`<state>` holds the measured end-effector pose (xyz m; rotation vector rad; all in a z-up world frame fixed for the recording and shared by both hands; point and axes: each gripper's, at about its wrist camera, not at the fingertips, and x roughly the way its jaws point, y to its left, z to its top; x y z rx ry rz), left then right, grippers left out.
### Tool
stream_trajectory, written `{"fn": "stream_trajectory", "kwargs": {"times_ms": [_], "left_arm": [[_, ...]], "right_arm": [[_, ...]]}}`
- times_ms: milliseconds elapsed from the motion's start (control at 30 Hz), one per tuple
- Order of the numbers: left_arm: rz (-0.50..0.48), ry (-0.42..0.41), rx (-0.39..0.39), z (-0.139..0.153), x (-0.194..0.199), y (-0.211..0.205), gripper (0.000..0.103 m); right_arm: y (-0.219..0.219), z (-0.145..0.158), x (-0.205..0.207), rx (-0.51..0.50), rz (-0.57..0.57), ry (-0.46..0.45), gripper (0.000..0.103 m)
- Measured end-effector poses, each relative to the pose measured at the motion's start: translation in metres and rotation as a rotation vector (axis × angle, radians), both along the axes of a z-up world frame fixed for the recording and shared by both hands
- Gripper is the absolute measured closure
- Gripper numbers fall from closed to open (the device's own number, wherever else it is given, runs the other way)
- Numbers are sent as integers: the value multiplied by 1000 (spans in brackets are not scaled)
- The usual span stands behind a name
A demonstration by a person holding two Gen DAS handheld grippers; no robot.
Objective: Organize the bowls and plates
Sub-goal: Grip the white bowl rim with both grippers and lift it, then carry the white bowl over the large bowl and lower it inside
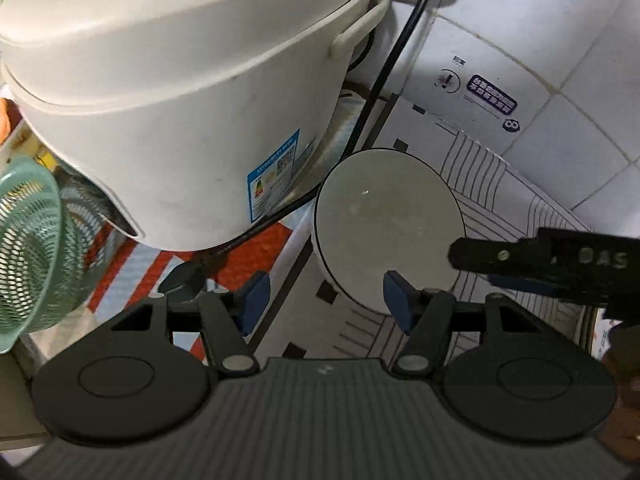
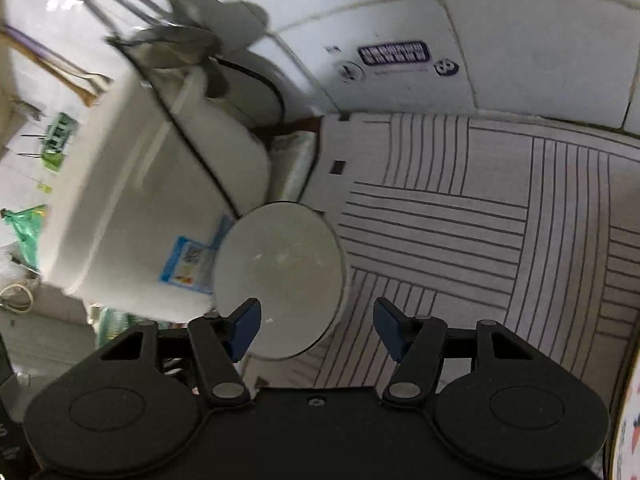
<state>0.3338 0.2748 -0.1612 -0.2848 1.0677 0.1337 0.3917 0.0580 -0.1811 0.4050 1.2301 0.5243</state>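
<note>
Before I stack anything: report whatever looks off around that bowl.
The bowl has pale specks inside, perhaps residue. A black cord trails down past the cooker close beside it. Nothing spilled or broken.

A counter covered by a white line-patterned mat (image 2: 460, 224) carries a white bowl (image 2: 280, 276) near the mat's 9 o'clock edge. At 9 o'clock of the bowl stands a cream rice cooker (image 1: 172, 112) on a red-striped sheet (image 1: 256, 248), just beside the bowl.
</note>
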Motion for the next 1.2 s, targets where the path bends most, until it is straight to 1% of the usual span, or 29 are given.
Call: {"fn": "stream_trajectory", "kwargs": {"times_ms": [100, 167, 233, 300, 333, 367, 400, 433, 467, 500, 533, 567, 633, 733, 867, 967, 1133, 1200], "left_arm": [[0, 23, -15, -9, 6, 2, 45], [24, 36, -55, -13, 7, 5, 46], [53, 37, -96, -15, 4, 9, 46], [70, 38, -95, -17, 4, 9, 47], [77, 38, -94, -18, 3, 9, 53], [79, 42, -99, -19, 4, 9, 60], [78, 46, -108, -20, 5, 9, 63], [70, 46, -121, -20, 5, 9, 71], [57, 43, -129, -19, 5, 7, 74], [48, 38, -126, -18, 5, 6, 74], [41, 33, -118, -16, 5, 4, 76], [30, 23, -115, -14, 4, 2, 80], [18, 9, -108, -10, 1, -3, 81], [13, 23, -84, -9, -6, -9, 81], [-8, 12, -80, -3, -19, -18, 81], [-26, 7, -78, 6, -31, -25, 81], [-51, 3, -105, 23, -53, -35, 81], [-70, -6, -99, 32, -62, -42, 81]], "right_arm": [[4, -13, 9, -19, -3, 10, 36], [6, -19, 13, -23, -8, 9, 38], [7, -24, 18, 2, -22, 9, 40], [9, -28, 21, 27, -31, 10, 40], [10, -30, 22, 37, -37, 14, 44], [11, -32, 22, 41, -39, 19, 50], [13, -33, 22, 36, -40, 25, 54], [14, -35, 22, 27, -45, 29, 65], [16, -36, 22, 19, -46, 27, 78], [17, -37, 21, 0, -48, 21, 83], [18, -37, 20, -18, -45, 14, 91], [18, -37, 19, -35, -41, 5, 92], [17, -37, 16, -31, -42, -1, 91], [16, -34, 10, -43, -39, -10, 90], [10, -30, 2, -33, -49, -8, 90], [2, -21, -9, -17, -57, -11, 90], [-12, 2, -31, -12, -50, -47, 89], [-21, 10, -40, -9, -59, -48, 88]]}}
